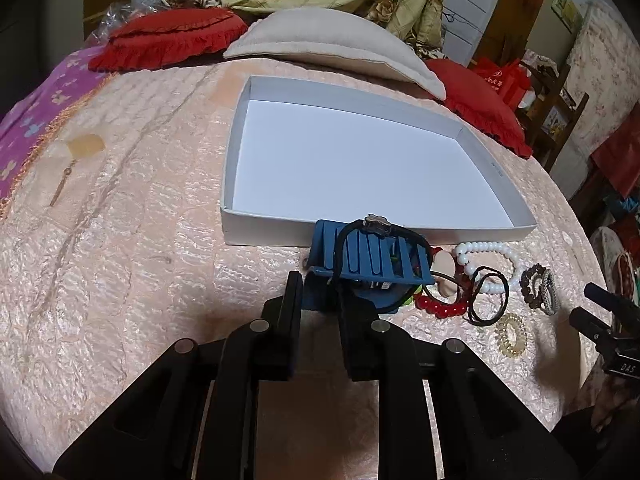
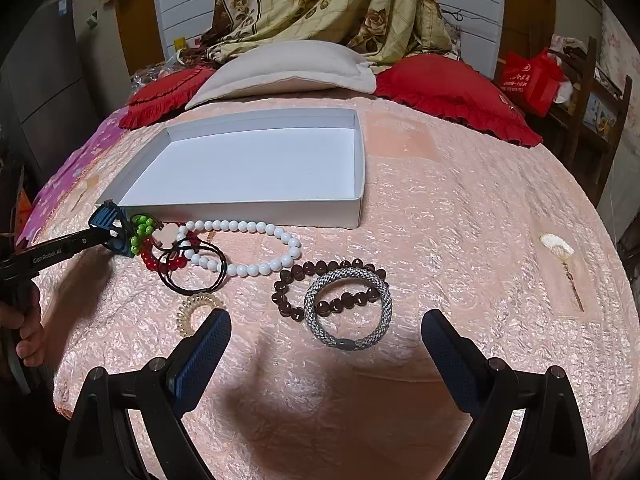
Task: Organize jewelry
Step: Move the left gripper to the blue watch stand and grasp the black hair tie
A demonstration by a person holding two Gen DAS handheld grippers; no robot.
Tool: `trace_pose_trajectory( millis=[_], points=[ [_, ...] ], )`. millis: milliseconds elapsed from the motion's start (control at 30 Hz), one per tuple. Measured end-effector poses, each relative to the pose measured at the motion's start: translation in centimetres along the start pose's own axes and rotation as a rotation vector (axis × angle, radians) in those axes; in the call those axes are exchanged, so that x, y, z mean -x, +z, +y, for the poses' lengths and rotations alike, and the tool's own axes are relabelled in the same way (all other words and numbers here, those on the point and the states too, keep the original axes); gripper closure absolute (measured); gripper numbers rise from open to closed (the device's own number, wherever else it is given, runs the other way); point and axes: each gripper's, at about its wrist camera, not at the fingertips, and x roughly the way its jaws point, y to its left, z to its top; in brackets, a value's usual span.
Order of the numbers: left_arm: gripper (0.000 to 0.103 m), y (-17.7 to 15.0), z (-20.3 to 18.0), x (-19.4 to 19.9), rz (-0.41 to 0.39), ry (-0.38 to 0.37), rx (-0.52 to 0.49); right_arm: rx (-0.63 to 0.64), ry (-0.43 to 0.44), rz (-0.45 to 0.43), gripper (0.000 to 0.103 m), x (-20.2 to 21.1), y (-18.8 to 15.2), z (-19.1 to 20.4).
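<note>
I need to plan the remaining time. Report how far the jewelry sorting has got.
Done: nothing; the white box is empty. In hand: the left gripper is shut on a black hair tie beside the pile. Left: white bead necklace, brown bead bracelet, grey woven band; the right gripper is open.

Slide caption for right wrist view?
Open right gripper hovers over grey braided bracelet; white box empty.

Pink quilted bed (image 2: 460, 216), red cushions (image 2: 452, 92), grey pillow (image 2: 280, 68), floral blanket (image 2: 340, 4), wooden chair (image 2: 592, 120).
</note>
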Motion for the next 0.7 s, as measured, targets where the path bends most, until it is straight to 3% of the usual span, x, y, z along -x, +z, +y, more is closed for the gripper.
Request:
trace_pose_trajectory(
  millis=[200, 367, 700],
  points=[
    [0.09, -0.2, -0.1, 0.7, -0.015, -0.004, 0.013, 0.003, -0.001, 0.001, 0.008, -0.1, 0.0, 0.1],
    [0.101, -0.1, 0.1, 0.8, -0.022, -0.014, 0.02, 0.004, 0.0, 0.001, 0.008, -0.1, -0.1, 0.1],
    [0.101, -0.3, -0.6, 2.5, -0.06, -0.042, 0.002, -0.012, -0.018, 0.002, 0.008, -0.1, -0.3, -0.8]
  ],
)
